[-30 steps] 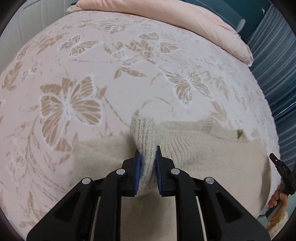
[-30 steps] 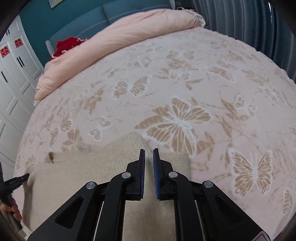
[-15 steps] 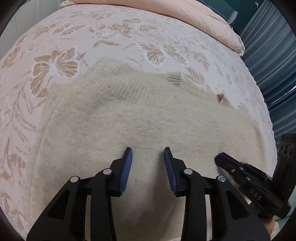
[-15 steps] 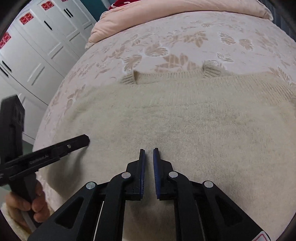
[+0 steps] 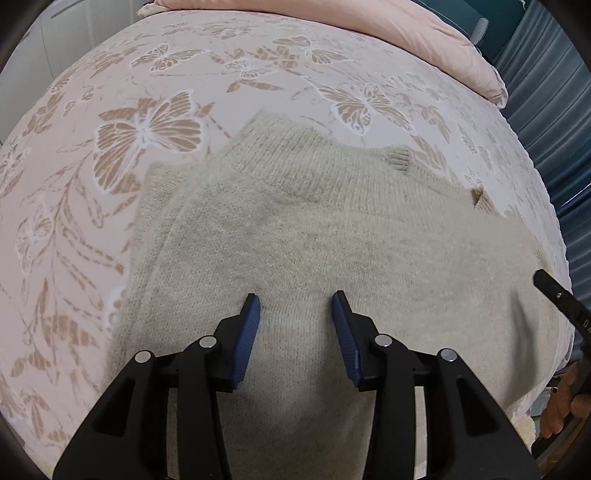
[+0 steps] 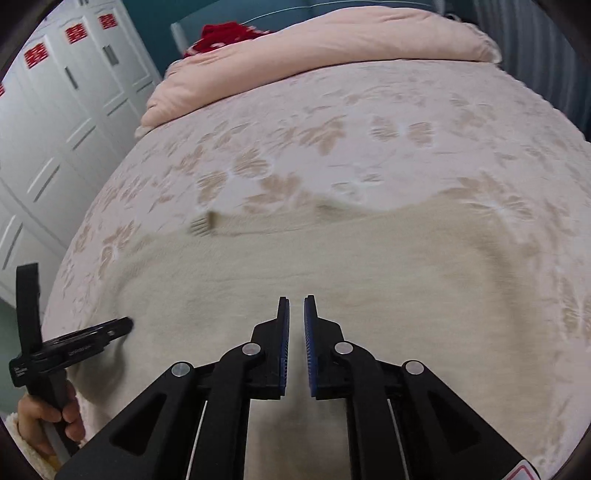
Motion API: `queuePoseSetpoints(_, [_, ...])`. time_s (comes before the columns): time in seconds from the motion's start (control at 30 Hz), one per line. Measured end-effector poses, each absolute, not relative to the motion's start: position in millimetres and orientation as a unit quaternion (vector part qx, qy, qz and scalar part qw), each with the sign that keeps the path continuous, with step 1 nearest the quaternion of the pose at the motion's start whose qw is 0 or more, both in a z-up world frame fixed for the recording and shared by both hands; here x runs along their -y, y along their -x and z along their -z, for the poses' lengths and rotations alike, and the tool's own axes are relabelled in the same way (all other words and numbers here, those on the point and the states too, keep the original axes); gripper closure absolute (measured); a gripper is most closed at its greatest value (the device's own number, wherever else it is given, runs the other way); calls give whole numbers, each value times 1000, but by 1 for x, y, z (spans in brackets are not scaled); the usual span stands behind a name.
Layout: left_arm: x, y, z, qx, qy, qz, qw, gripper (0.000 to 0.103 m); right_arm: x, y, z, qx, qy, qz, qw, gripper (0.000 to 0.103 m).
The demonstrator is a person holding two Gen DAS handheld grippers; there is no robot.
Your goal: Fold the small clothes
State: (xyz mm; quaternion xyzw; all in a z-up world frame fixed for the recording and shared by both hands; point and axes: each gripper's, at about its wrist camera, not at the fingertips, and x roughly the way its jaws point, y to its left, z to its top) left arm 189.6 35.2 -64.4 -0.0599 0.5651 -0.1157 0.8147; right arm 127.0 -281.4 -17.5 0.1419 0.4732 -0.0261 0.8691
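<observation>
A cream knitted sweater (image 5: 332,229) lies flat on the bed, folded over on itself, with a ribbed cuff (image 5: 399,157) at its far edge. It also shows in the right wrist view (image 6: 332,258), blurred. My left gripper (image 5: 295,306) is open and empty, its blue pads just above the sweater's near part. My right gripper (image 6: 296,306) is shut with nothing between its pads, over the sweater. Each gripper shows at the edge of the other's view: the right one (image 5: 561,299) and the left one (image 6: 110,328).
The bed has a pink bedspread with tan butterflies (image 5: 147,129). A pink duvet roll (image 6: 332,48) lies along the far end with a red item (image 6: 221,35) behind it. White cupboards (image 6: 55,110) stand at the left, blue curtains (image 5: 554,110) at the right.
My left gripper let go of the sleeve cuff it held a second ago and opened. Both grippers drew back to the sweater's near edge. The right gripper stayed shut.
</observation>
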Motion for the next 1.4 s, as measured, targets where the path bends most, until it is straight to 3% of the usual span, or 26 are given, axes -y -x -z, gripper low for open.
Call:
queuePoseSetpoints(0.1, [-35,-190,64,-565,59,115,815,63,351,-108,37,-494,-144,131,847,95])
queuePoseSetpoints(0.17, [-35,-190,65,-565,62,113,815,63,387,-95,58,-519,-139,174,825,103])
queuePoseSetpoints(0.27, [-34,-189,65,-566,61,106,815,63,410,-76,55,-499,-220,149,825,102])
queuePoseSetpoints(0.37, [-35,-190,51,-564,74,105,816,62,404,-81,33,-476,-221,131,841,86])
queuePoseSetpoints(0.4, [-36,-192,43,-555,82,110,821,57,402,-86,25,-469,-212,126,848,71])
queuePoseSetpoints(0.43, [-38,-195,35,-543,85,113,828,50,399,-93,18,-462,-206,119,854,61])
queuePoseSetpoints(0.47, [-39,-201,27,-531,81,110,836,32,399,-100,14,-456,-200,113,860,47])
queuePoseSetpoints(0.5, [-40,-208,20,-519,75,101,845,15,401,-109,12,-450,-193,107,865,43])
queuePoseSetpoints(0.53, [-42,-217,16,-509,72,96,853,11,403,-119,15,-456,-186,100,865,43])
queuePoseSetpoints(0.7, [-60,-269,48,-553,130,92,818,10,404,-159,49,-509,-192,88,834,43])
queuePoseSetpoints(0.73, [-63,-274,56,-556,153,93,812,11,397,-164,54,-515,-181,82,834,43])
queuePoseSetpoints(0.77, [-63,-275,62,-558,162,90,809,21,389,-168,57,-520,-166,76,834,46])
queuePoseSetpoints(0.8, [-60,-275,65,-559,156,88,810,55,380,-171,58,-523,-151,65,836,72])
queuePoseSetpoints(0.83, [-56,-275,65,-563,140,92,810,72,371,-172,57,-524,-138,53,839,91])
queuePoseSetpoints(0.87, [-53,-273,63,-562,132,100,811,88,366,-170,49,-512,-130,45,848,95])
queuePoseSetpoints(1.03, [-61,-269,35,-529,109,101,835,90,387,-136,-18,-395,-155,50,904,96])
queuePoseSetpoints(1.2, [-70,-287,77,-572,106,68,810,89,427,-161,74,-520,-159,95,834,96])
queuePoseSetpoints(1.37, [-82,-263,47,-553,141,76,818,78,404,-127,24,-445,-154,116,875,85])
queuePoseSetpoints(1.4, [-84,-251,35,-543,134,79,825,70,393,-114,9,-429,-143,111,885,83])
